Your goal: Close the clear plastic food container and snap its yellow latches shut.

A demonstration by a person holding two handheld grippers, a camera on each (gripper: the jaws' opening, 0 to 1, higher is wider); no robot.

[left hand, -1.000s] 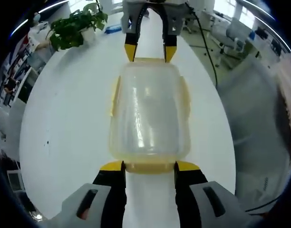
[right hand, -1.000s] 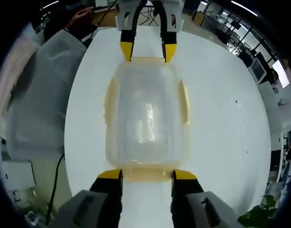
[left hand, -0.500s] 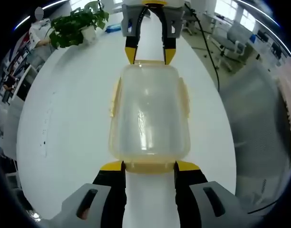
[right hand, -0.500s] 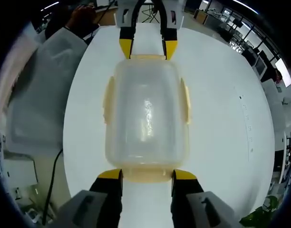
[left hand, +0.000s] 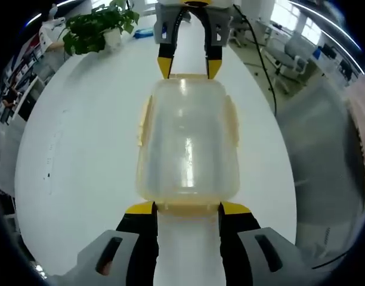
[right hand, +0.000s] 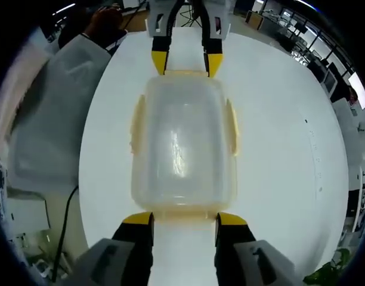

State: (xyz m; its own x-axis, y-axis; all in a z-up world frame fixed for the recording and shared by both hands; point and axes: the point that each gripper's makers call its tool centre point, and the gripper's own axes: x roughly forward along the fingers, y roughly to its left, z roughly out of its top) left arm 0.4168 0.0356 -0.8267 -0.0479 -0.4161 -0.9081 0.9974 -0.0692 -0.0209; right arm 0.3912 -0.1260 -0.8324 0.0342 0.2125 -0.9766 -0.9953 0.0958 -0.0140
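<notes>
- While I look along the left gripper [left hand: 187, 208], the clear rectangular plastic food container [left hand: 187, 140] lies at the centre of the round white table [left hand: 87, 161], its lid on, with the opposite right gripper [left hand: 188, 67] at twelve o'clock.
- My left jaws stand wide apart, their yellow tips touching the near yellow latch [left hand: 187, 208]; I cannot tell whether they press it.
- In the right gripper view, my right gripper [right hand: 183, 219] meets the container [right hand: 183, 140] the same way, jaws spread, with the left gripper [right hand: 184, 64] at twelve o'clock.
- Pale yellow side latches [right hand: 231, 128] lie flat at three and nine o'clock.
- The left gripper view adds a green potted plant [left hand: 96, 30] at eleven o'clock.
- The right gripper view adds a person's hand [right hand: 105, 21] at eleven o'clock.
- I can read no labels or writing.
</notes>
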